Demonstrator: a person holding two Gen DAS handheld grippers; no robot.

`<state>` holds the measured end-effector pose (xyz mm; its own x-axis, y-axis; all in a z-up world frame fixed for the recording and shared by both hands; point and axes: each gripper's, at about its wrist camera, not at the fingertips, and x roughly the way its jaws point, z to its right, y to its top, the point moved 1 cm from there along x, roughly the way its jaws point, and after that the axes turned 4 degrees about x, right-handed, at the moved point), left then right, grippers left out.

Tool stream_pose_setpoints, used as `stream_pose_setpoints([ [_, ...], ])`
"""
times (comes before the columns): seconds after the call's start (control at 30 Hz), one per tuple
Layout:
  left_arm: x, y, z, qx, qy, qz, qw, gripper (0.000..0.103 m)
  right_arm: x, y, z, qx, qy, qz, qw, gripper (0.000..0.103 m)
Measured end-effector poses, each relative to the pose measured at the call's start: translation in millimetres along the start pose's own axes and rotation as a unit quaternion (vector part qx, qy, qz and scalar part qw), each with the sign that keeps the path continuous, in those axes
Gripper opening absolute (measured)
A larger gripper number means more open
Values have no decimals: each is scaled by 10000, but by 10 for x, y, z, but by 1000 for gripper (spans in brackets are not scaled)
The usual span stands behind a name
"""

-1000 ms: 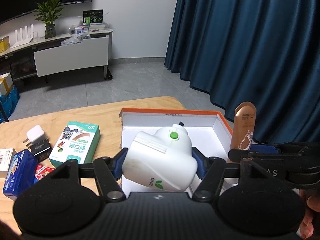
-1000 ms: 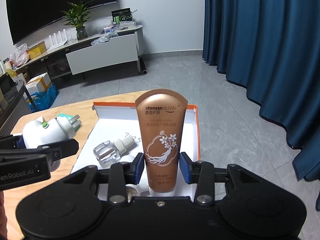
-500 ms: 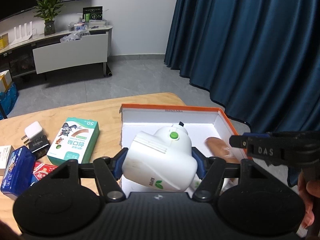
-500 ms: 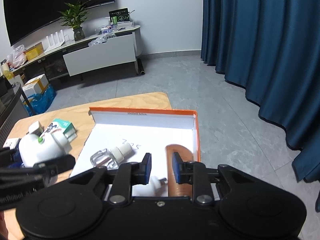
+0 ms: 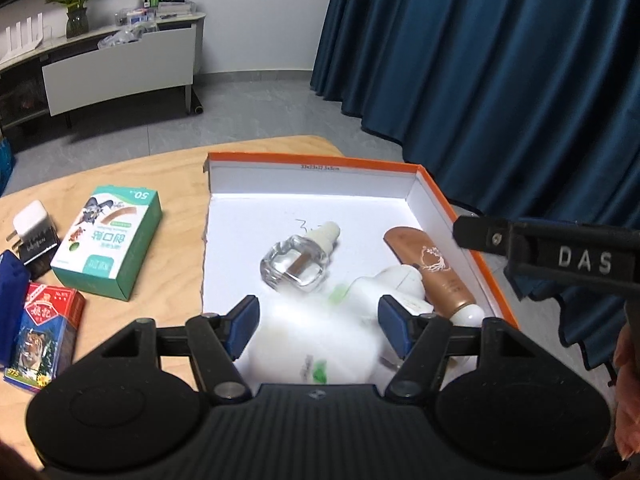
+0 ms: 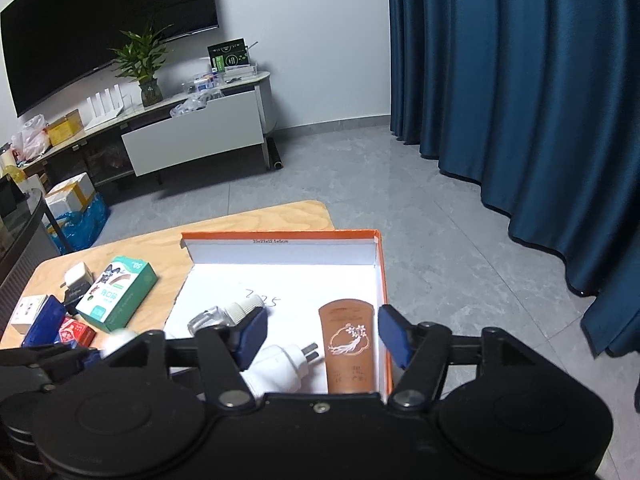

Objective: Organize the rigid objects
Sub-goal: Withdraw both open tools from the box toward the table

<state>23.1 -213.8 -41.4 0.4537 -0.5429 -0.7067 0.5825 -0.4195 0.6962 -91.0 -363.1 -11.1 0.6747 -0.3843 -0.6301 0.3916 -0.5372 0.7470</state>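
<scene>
Both jaws were opening. The left gripper had let its blurred white plug-in device into the orange box; the right gripper stood over the brown tube, untouched. Green carton and card pack waited on the table.

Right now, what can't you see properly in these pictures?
- White plastic plug-in device: blurred by motion, left wrist view.
- Brown hand cream tube: lower end hidden behind the right hand-held gripper, right wrist view.
- Dark blue box: cut off by the left edge, left wrist view.
</scene>
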Motion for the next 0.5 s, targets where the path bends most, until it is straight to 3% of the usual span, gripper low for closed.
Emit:
stream_pose_setpoints([
  [0.07,-50,7,-18,-31,68,56,10000,82,-29,-17,-38,-42,-7,5,10000,82],
  [0.2,-184,34,-53,-55,194,167,9997,86,-104,-56,-121,-43,-61,109,9999,89],
  [0.5,-548,-70,-278,34,694,356,9969,92,-203,-146,-396,61,199,111,9997,91],
])
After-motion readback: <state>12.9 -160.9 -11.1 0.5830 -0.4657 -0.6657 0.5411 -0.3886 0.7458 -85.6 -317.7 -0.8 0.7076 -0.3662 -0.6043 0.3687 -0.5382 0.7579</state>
